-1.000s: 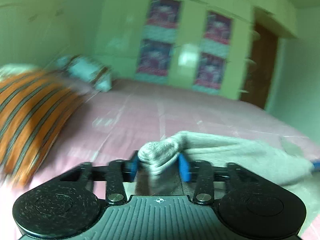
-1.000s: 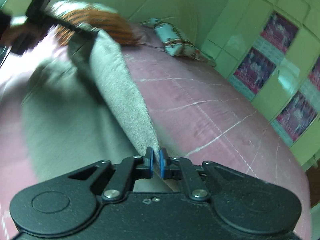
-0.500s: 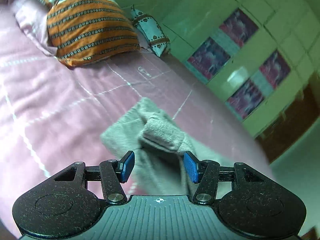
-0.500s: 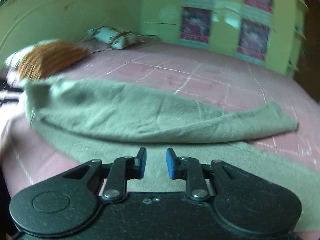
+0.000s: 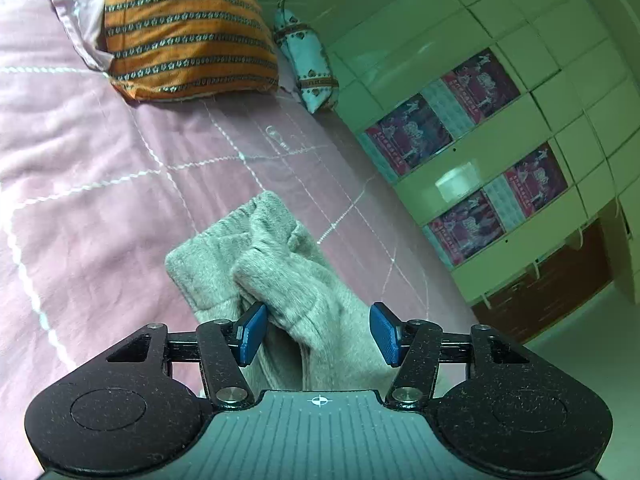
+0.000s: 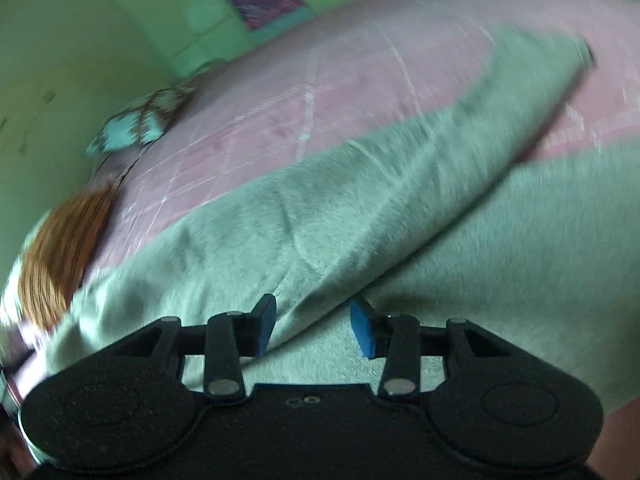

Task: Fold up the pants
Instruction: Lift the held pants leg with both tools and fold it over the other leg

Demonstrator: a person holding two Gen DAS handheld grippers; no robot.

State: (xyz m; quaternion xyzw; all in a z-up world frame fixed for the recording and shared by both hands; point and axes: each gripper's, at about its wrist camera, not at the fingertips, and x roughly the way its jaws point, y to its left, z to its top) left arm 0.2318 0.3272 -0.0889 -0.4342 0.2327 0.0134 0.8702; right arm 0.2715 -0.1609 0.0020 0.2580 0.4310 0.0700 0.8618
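The grey fleece pants (image 5: pixel 276 272) lie on the pink bed (image 5: pixel 80 184), their bunched end just beyond my left gripper (image 5: pixel 318 334). Its jaws are opening; a fold of cloth runs between the blue pads, which do not press on it. In the blurred right wrist view the pants (image 6: pixel 360 200) stretch across the bed, one layer folded over another. My right gripper (image 6: pixel 314 328) hangs low over them and its jaws are opening too. The folded edge passes between its pads without being pinched.
An orange striped pillow (image 5: pixel 188 32) and a small light-blue patterned pillow (image 5: pixel 308 64) sit at the head of the bed. A pale green cupboard wall with posters (image 5: pixel 480 140) and a brown door (image 5: pixel 552 288) stand beyond the bed's far side.
Both grippers have let go of the pants, which now lie on the bed. Both sets of jaws have spread wider, both views have rolled, and the right gripper has sunk closer to the cloth.
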